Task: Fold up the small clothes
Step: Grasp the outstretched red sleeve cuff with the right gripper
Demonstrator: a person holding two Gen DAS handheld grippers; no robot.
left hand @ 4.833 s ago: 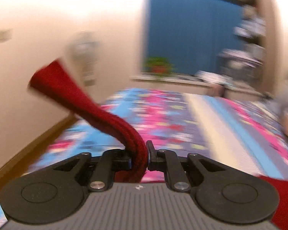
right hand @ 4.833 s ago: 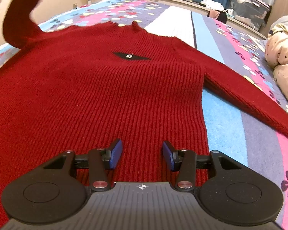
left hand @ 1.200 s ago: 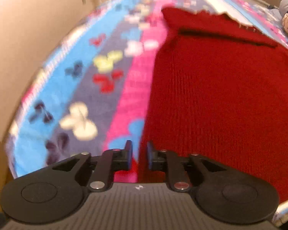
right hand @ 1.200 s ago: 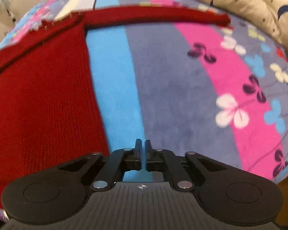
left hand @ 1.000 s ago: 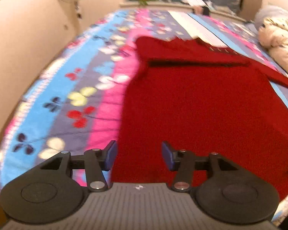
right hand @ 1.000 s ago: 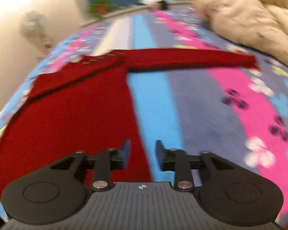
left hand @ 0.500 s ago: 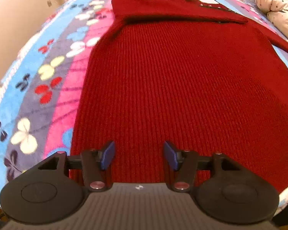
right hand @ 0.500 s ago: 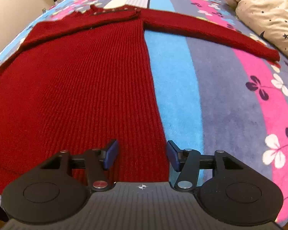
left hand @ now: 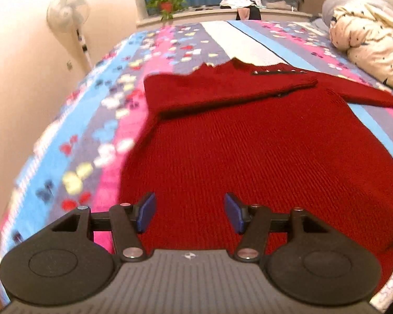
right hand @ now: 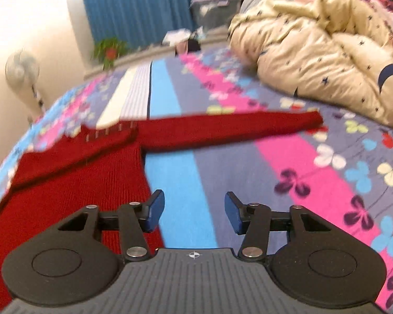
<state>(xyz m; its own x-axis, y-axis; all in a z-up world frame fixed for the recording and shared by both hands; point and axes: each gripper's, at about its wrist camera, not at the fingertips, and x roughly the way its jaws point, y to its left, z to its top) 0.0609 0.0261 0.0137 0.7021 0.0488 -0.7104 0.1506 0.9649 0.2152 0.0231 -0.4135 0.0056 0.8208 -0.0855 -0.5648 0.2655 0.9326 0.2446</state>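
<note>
A red knitted sweater [left hand: 262, 151] lies flat on the flowered bedspread [left hand: 97, 120]. Its left sleeve [left hand: 222, 89] is folded across the chest; its right sleeve [right hand: 228, 128] stretches out to the right. My left gripper [left hand: 190, 213] is open and empty above the sweater's lower hem. My right gripper [right hand: 194, 213] is open and empty above the bedspread, just right of the sweater's [right hand: 73, 183] side edge.
A cream star-print duvet [right hand: 327, 52] is heaped at the right of the bed. A white standing fan [left hand: 68, 18] stands by the left wall. A potted plant [left hand: 166, 4] and storage boxes sit on the sill under blue curtains.
Both grippers opened about a second ago and now stand wide open. Both have lifted and tilted up, so the far room shows. The right gripper has shifted right, off the sweater.
</note>
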